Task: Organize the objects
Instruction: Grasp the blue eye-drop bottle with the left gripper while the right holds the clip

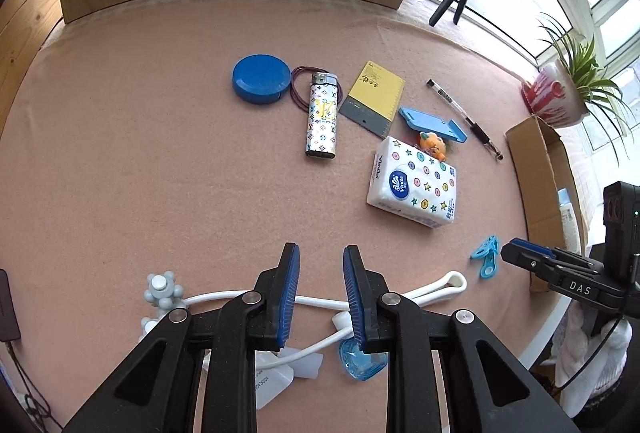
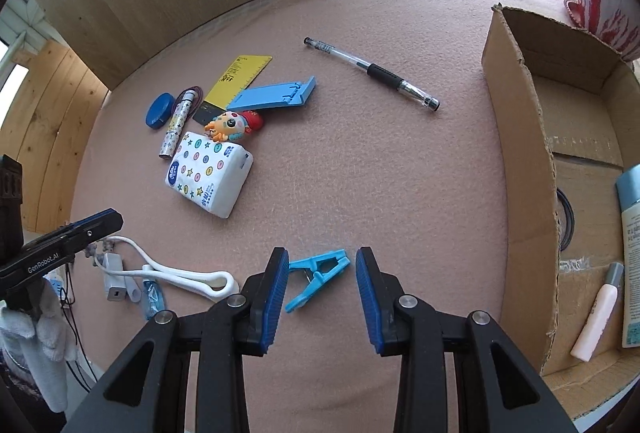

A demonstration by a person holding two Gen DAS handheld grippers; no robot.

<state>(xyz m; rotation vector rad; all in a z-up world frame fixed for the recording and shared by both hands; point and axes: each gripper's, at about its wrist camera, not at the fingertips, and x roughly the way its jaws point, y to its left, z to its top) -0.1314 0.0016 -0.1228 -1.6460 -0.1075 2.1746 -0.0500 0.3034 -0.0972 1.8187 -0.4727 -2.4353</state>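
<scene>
On the pink felt lie one round blue plastic case (image 1: pixel 261 78), one patterned lighter (image 1: pixel 321 114), one yellow ruler card (image 1: pixel 374 98), one clear black-gripped pen (image 2: pixel 371 72), one tissue pack (image 1: pixel 413 181) and one light-blue plastic clothes peg (image 2: pixel 317 275). The open cardboard box (image 2: pixel 520 161) holds two bottles.

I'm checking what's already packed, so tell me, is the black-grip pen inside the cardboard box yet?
No, the pen lies on the pink table cover, apart from the cardboard box, to its left in the right wrist view.

The left black gripper with blue ribbed pads (image 1: pixel 321 297) points steeply down, jaws parted and empty. The right black, blue-padded gripper (image 2: pixel 321 299) does likewise, slightly wider.
</scene>
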